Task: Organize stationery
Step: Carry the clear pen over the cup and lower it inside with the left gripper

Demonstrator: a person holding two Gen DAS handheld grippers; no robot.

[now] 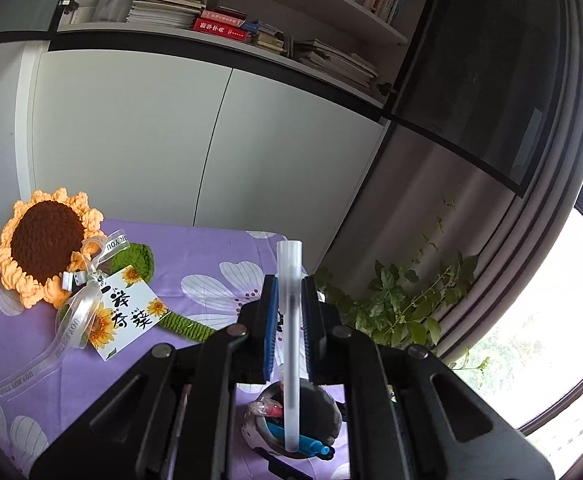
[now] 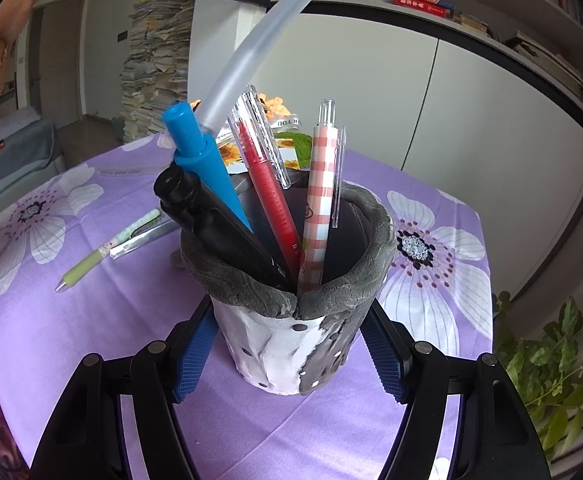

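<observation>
- Left wrist view: the left gripper point(image 1: 289, 320) is clenched on a frosted translucent pen point(image 1: 290, 344), the blue pads pressing its barrel from both sides.
- The pen's long axis runs along the fingers. One end juts out past the fingertips, away from the tool. The other end runs back under the tool, down toward the pen holder point(image 1: 291, 420).
- That lower end sits at the holder's mouth, among a blue marker point(image 1: 315, 448) and a red pen point(image 1: 269, 410). Whether it has passed the rim I cannot tell from here.
- Out ahead and to the left of the tool, a crocheted sunflower point(image 1: 47, 240) lies on the purple cloth point(image 1: 195, 256) with its card point(image 1: 127, 312).
- Right wrist view: the right gripper point(image 2: 291, 348) grasps the pen holder point(image 2: 291, 344), one pad on each side of its lower wall, steadying it just ahead of the tool.
- The frosted pen point(image 2: 251, 60) comes slanting down from the upper edge and passes behind the blue marker point(image 2: 203, 160), so its lower tip is hidden. A black marker point(image 2: 219, 228), red pen point(image 2: 269, 196) and checked pen point(image 2: 319, 208) stand in the cup, tops pointing up and away from the tool.
- A green pen point(image 2: 107, 248) lies on the cloth point(image 2: 91, 320), off to the left of the tool, well apart from the cup.
- Judgement: the step in hand is dropping the frosted pen into the holder. Next it wants tipping more upright, lowering past the rim, and letting go while the right gripper braces the cup. The green pen likely follows.
</observation>
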